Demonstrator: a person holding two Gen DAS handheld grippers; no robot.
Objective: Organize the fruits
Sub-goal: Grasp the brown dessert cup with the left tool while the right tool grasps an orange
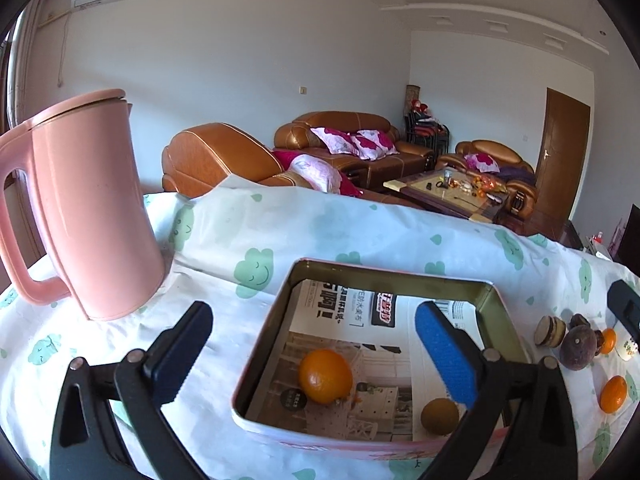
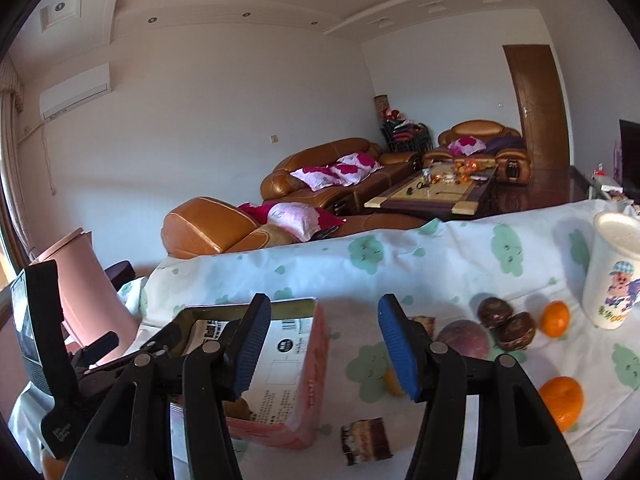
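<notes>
Grippers gape empty over a cloud-print tablecloth [image 1: 248, 236]. Left gripper [image 1: 316, 356] hangs wide open above a pink tin [image 1: 276, 436] lined with printed paper, an orange [image 1: 325, 376] and a brown fruit [image 1: 439, 416] inside. Right gripper [image 2: 322, 350], also spread, has a cake slice [image 2: 366, 440] at 6 o'clock; purple fruit [image 2: 464, 338], dark fruits [image 2: 506, 322] and loose oranges [image 2: 562, 402] lie toward 3 o'clock. Farther off, a pink kettle [image 1: 100, 208] at 10 o'clock, a white cup [image 2: 612, 272] at 2 o'clock, and sofas [image 1: 340, 140] behind.

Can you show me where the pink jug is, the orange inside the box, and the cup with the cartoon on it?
pink jug [image 1: 100, 216], left wrist view, on its side wall.
orange [image 1: 325, 376], left wrist view, on its peel.
cartoon cup [image 2: 612, 276], right wrist view, on its printed side.
</notes>
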